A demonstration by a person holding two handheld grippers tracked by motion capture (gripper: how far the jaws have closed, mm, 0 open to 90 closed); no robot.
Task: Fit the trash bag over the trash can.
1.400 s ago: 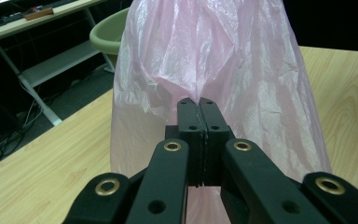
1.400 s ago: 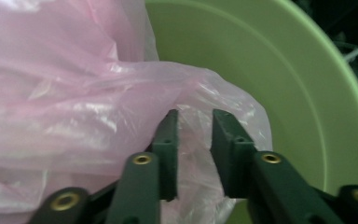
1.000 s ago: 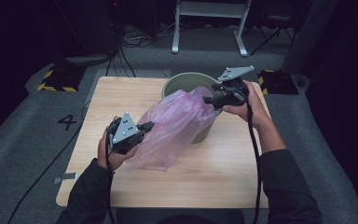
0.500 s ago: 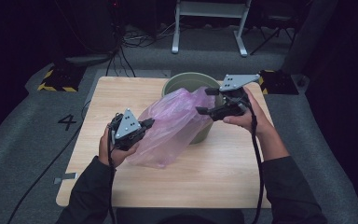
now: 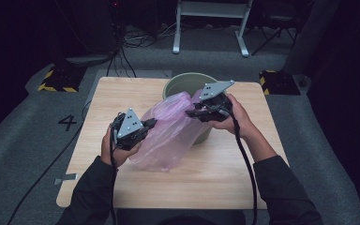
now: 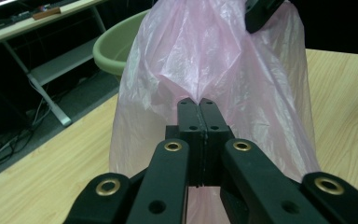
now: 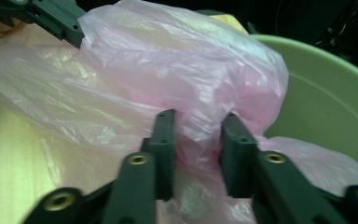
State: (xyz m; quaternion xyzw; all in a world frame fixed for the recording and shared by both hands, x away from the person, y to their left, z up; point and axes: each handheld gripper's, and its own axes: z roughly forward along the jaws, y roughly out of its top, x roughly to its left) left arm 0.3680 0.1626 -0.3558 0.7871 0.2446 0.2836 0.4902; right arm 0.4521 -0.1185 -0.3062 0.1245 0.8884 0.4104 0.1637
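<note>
A crumpled pink plastic bag (image 5: pixel 168 131) lies across the wooden table (image 5: pixel 206 173), its top draped over the rim of a green bin (image 5: pixel 183 82). My left gripper (image 5: pixel 152 123) is shut on the bag's left side; in the left gripper view the jaws (image 6: pixel 199 100) pinch a fold of film (image 6: pixel 205 60). My right gripper (image 5: pixel 190 112) is at the bag's upper end by the bin. Its jaws have just been closing, and in the right gripper view (image 7: pixel 198 116) a bunch of pink film (image 7: pixel 168 60) is squeezed between them, the bin wall (image 7: pixel 326 93) behind.
The bin stands at the table's far middle. Behind the table are a white metal stand (image 5: pixel 211 23) and floor cables (image 5: pixel 136 42). A yellow-black striped block (image 5: pixel 58 80) sits on the floor at the left.
My right gripper has come left and toward me, from over the bin's right rim onto the bag's top, and its jaws have narrowed around the film. The left gripper has stayed put.
</note>
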